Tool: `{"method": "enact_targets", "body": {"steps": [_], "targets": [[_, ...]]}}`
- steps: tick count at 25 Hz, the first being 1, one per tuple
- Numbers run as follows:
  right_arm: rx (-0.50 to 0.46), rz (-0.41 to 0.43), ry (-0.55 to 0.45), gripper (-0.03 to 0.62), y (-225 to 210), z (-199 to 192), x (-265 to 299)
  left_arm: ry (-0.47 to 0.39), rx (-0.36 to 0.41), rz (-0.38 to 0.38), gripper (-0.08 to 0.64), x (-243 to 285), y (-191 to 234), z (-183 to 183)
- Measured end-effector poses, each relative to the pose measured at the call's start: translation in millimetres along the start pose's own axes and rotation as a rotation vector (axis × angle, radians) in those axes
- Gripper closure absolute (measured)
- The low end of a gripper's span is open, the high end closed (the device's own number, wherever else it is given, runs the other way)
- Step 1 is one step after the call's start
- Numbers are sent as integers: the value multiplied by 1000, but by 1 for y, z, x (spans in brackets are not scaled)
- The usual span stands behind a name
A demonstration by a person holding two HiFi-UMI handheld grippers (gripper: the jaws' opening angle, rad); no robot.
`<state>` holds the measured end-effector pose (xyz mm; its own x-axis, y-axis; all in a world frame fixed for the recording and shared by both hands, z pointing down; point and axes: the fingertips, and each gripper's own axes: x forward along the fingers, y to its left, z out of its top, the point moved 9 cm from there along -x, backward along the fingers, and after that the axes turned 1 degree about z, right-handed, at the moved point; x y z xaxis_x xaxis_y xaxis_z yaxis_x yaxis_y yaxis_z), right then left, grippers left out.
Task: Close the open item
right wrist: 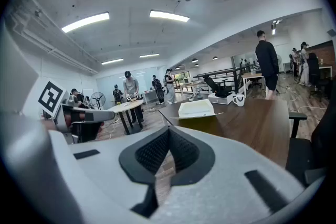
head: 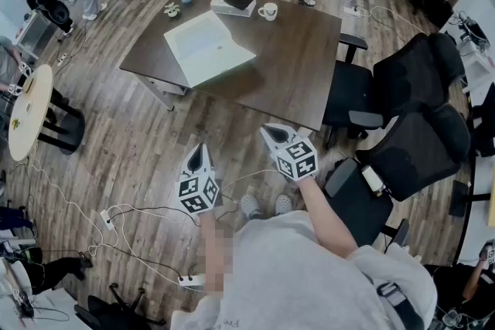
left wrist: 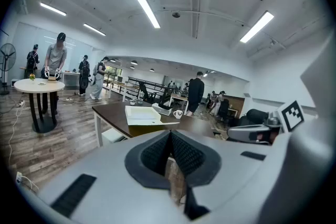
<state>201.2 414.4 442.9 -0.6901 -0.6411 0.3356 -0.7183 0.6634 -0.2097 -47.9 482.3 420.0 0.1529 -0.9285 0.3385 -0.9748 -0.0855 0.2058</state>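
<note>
Two grippers, one per hand: left gripper (head: 200,146), right gripper (head: 265,130) held side by side over wood floor (head: 147,135), short of bench (head: 294,73). Fingers of both closed, nothing held. One open white item (head: 207,49) on bench's left half. Behind it: one mug (head: 267,11), one dark box (head: 233,2). Two black chairs (head: 418,73) at right.

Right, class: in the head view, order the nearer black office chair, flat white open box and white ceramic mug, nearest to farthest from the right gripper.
1. Nearer black office chair, just right of the right gripper.
2. Flat white open box, middle of the dark wooden table.
3. White ceramic mug, at the table's far edge.
</note>
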Motion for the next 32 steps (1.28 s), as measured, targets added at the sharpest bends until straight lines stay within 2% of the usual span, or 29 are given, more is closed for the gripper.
{"method": "enact_targets", "body": {"steps": [5,12,19,22,25,27,30,32], "targets": [[13,-29,-11,589,-7,-2,-1,7,6,-11,555,6,-3,-2],[8,-40,-2,589,-8,-5,-3,-2,9,19,555,-2,0,-1],[30,27,-56,588,-16,-2,-4,-38,9,12,552,-2,5,1],[17,50,-56,526,-20,-2,-4,-36,-8,13,544,-3,15,-1],[56,82,-115,510,-26,1,0,-46,-36,-1,463,-2,34,-2],[84,99,-150,478,-28,2,4,-46,-44,20,459,-4,49,-1],[73,98,-128,420,-31,3,16,-49,-46,39,437,-3,67,3],[70,98,-112,409,-29,3,28,-47,-45,29,426,0,77,5]]}}
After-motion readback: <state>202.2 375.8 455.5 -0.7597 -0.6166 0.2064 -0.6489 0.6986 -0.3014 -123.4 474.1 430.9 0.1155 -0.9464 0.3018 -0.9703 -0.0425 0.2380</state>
